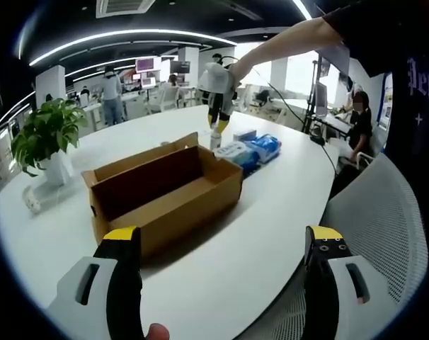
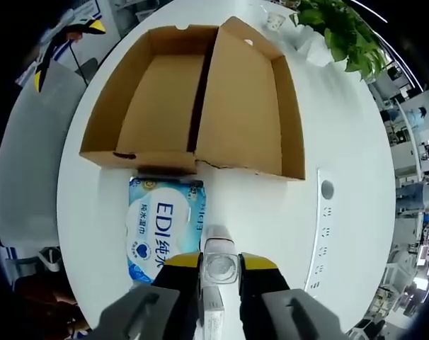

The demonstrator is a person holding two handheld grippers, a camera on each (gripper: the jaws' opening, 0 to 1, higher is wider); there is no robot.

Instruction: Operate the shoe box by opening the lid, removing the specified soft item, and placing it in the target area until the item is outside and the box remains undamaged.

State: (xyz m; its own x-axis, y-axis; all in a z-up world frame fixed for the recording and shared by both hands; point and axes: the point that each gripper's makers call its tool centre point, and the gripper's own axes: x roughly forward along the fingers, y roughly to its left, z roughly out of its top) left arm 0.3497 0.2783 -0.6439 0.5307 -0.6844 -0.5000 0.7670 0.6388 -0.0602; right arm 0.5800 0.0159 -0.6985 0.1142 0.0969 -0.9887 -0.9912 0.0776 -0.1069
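Yellow-tipped jaws of the right tongs (image 2: 219, 263) stand close together about a small white-capped item (image 2: 219, 265), which they seem to pinch, though what it is I cannot tell; just beside them, on the white bench (image 2: 356, 163), lies the blue wipes pack (image 2: 163, 230), the soft item, already outside the shoe box (image 2: 193, 99) and touching or nearly touching its near wall; the pack's long axis runs away from these tongs toward the box, so the right tongs are by far the nearer and hang almost over its near end; the box is open, its inside bare cardboard, its lid folded back on the far side, and no tear shows; in the left gripper view the left tongs (image 1: 225, 244) are spread wide and hold nothing, well apart from the pack (image 1: 260, 149), which lies beyond the box (image 1: 165, 191) with a second white pack (image 1: 232, 150) just beside it; the right tongs (image 1: 218, 117) hover there over the packs; a potted plant (image 1: 44, 138) stands at the bench's far edge; by my judgement any further nudge of the pack falls to the right hand
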